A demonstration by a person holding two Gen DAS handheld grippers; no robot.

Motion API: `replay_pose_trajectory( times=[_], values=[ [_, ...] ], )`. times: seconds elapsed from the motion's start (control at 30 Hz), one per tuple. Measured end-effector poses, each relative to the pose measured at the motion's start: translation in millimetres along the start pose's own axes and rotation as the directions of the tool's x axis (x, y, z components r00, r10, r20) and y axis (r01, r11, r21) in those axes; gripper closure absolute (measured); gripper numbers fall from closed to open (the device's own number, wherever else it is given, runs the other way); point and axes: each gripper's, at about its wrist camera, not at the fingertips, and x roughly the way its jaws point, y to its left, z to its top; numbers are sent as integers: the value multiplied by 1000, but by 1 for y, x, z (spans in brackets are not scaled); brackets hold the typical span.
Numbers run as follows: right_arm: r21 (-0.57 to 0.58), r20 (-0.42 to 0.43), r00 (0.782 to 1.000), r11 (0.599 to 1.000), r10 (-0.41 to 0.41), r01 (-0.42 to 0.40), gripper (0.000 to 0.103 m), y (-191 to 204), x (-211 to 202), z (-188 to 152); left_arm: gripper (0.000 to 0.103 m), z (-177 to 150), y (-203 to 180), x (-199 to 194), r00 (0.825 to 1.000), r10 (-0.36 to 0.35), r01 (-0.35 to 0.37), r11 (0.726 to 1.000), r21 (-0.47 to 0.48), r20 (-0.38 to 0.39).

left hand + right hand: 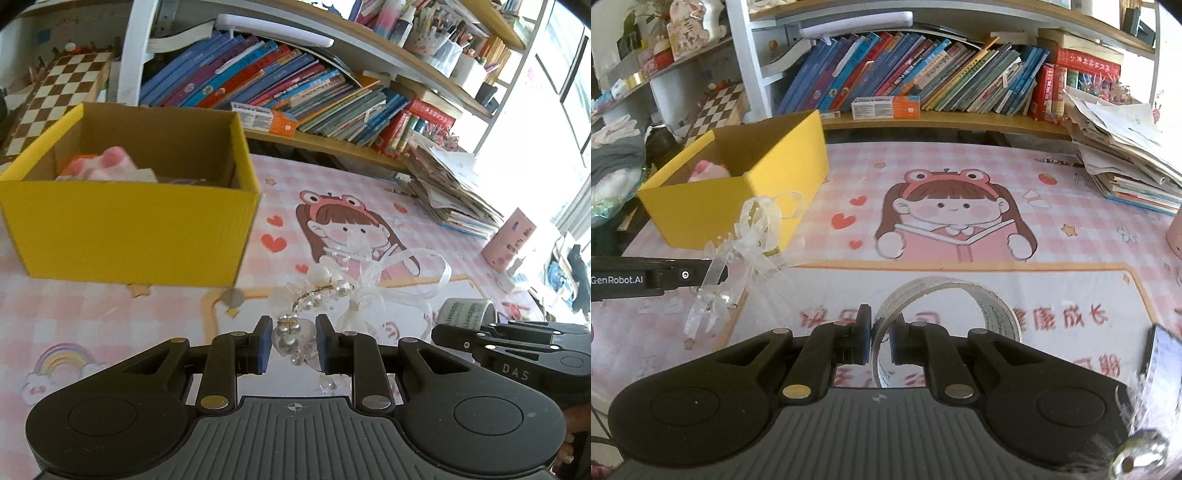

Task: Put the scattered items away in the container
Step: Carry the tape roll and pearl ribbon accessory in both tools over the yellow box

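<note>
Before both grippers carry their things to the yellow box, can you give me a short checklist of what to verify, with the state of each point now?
1. Left gripper holds the pearl hair ornament: ok, the jaws are closed on its beaded end.
2. Ribbon hangs free of the box: cannot tell; in the right wrist view it overlaps the box corner.
3. Right gripper holds the tape roll: ok, the pads pinch its wall.
4. Yellow box is open at the top: ok.
5. Room inside the box: ok, a pink toy lies at one side and space remains.
6. Coin on the mat beside the box: not ok, not yet picked up.
</note>
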Motion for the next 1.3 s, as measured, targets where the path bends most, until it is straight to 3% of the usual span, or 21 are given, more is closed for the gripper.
replay_pose_trajectory(
  times=[0.43, 0.83, 1.3],
  values=[
    [5, 26, 999, 1000, -22, 22, 94, 73, -25, -26, 80, -22, 44, -53, 999, -33, 33, 999, 22, 18],
    [-84, 10, 999, 996, 32, -31, 94, 133, -25, -27, 80, -39, 89, -88, 999, -11, 13, 999, -49, 48],
    [-165, -3, 996, 983, 86, -85, 94, 175, -13, -18, 80, -40, 123, -108, 996, 28, -19, 994, -106, 85]
  ],
)
